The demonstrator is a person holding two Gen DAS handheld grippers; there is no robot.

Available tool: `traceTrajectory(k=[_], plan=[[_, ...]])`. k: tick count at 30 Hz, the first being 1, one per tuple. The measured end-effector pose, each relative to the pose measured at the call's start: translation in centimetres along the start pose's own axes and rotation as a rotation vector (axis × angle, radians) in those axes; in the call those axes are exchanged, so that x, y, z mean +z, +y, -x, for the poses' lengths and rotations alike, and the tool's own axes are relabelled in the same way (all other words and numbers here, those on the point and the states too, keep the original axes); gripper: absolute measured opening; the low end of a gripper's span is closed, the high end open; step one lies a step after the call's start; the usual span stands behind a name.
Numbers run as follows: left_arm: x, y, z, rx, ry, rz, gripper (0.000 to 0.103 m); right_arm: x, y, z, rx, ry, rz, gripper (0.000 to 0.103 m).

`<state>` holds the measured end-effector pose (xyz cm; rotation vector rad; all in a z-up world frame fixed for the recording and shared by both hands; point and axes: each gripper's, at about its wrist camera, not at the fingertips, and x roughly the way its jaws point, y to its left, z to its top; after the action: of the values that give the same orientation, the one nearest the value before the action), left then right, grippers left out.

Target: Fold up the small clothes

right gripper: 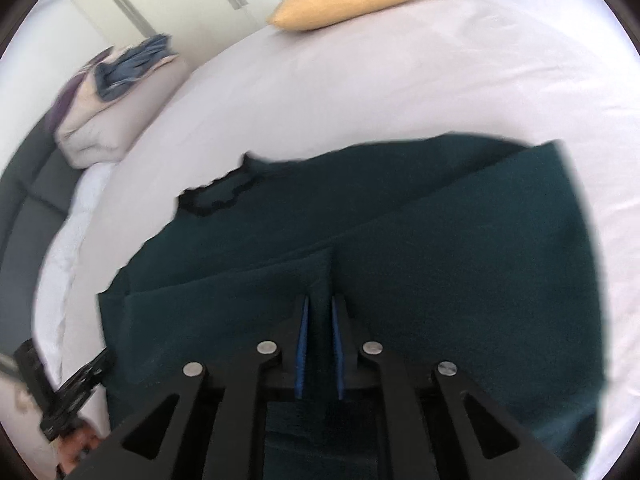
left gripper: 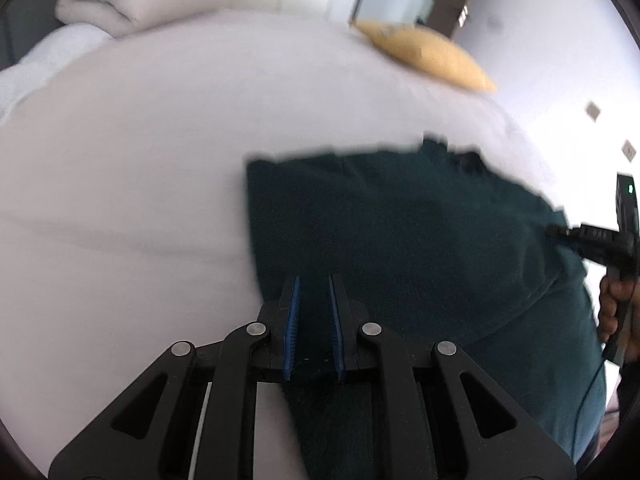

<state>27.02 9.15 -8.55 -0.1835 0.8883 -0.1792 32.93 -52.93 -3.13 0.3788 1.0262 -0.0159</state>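
Dark teal knit garment (left gripper: 400,232) lies spread on a white bed sheet (left gripper: 160,160), seen from the left wrist camera. Its long axis runs from the near edge of the view up and to the right, and a black-trimmed edge sits at the far end. Left gripper (left gripper: 314,280) is clamped narrow on a fold of the teal cloth; the fabric passes between the blue pads and drapes below them. At the right edge, the right gripper (left gripper: 558,232) touches the garment, with a person's hand (left gripper: 612,308) on its handle. A yellow pillow (left gripper: 428,56) lies on the far side of the bed, well apart from the garment. A folded beige blanket (left gripper: 120,0) is at the upper left. View is blurred.

Right wrist view: the garment covers the lower middle of the sheet, the black scalloped neckline (right gripper: 218,194) pointing to the upper left. A folded-over layer lies diagonally across it. The right gripper's fingers stand narrowly apart with a raised ridge of teal cloth between the pads; whether they press on it I cannot tell. No containers in either view.
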Motion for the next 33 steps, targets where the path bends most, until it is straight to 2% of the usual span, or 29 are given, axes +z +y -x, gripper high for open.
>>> traceTrajectory(k=[1,2,5,9,11,12,14,16,19,20,22,26,30,31,32,33], plan=[[0.3,-0.1,0.7,-0.004,-0.023,-0.002,0.014,0.0,0.1,0.7,-0.026,-0.029,-0.003,0.037],[0.8,-0.5,1.3,-0.008,-0.039,-0.010,0.014,0.2,0.4,2.0,0.005,-0.071,-0.010,0.036],[1.9,-1.9,0.5,-0.007,-0.009,-0.062,0.014,0.1,2.3,3.0,0.207,-0.071,-0.010,0.036],[0.4,-1.6,-3.7,0.049,0.116,-0.073,0.013,-2.0,6.7,0.5,0.370,0.035,0.105,0.037],[-0.7,-1.0,-3.6,0.024,0.063,-0.092,0.014,-3.2,6.9,-1.8,0.376,0.095,0.124,0.038],[-0.9,-1.0,-3.4,0.034,0.056,-0.112,0.014,-3.9,6.3,-3.2,0.367,0.119,0.119,0.037],[-1.1,-1.5,-3.0,0.058,0.049,-0.150,0.014,-4.4,4.1,-3.5,0.438,0.076,0.076,0.018],[-1.8,-2.0,-2.3,0.080,0.043,-0.190,0.014,-4.7,1.8,-3.2,0.474,0.066,-0.012,0.014],[-2.8,-2.0,-0.4,0.100,0.026,-0.209,0.014,-5.4,-2.5,-1.1,0.434,-0.005,-0.124,0.015],[-3.3,-1.9,0.8,0.128,0.012,-0.198,0.014,-5.9,-4.0,0.0,0.399,-0.028,-0.155,0.018],[-4.7,-0.9,3.7,0.133,-0.017,-0.137,0.014,-7.2,-6.6,3.0,0.286,-0.086,-0.206,0.042],[-8.0,0.3,8.5,0.075,-0.038,-0.014,0.014,-10.7,-9.1,9.9,0.231,-0.210,-0.200,0.065],[-11.8,0.6,11.7,0.006,-0.019,0.063,0.016,-15.7,-9.8,15.3,0.236,-0.255,-0.144,0.071],[-12.7,0.8,12.1,-0.018,0.001,0.091,0.019,-16.4,-10.0,16.1,0.240,-0.257,-0.135,0.075],[-13.8,1.0,12.4,-0.048,0.035,0.124,0.029,-17.6,-10.2,17.2,0.248,-0.259,-0.123,0.079],[-14.7,1.1,12.6,-0.076,0.062,0.148,0.046,-19.1,-10.4,18.4,0.261,-0.265,-0.111,0.081]])
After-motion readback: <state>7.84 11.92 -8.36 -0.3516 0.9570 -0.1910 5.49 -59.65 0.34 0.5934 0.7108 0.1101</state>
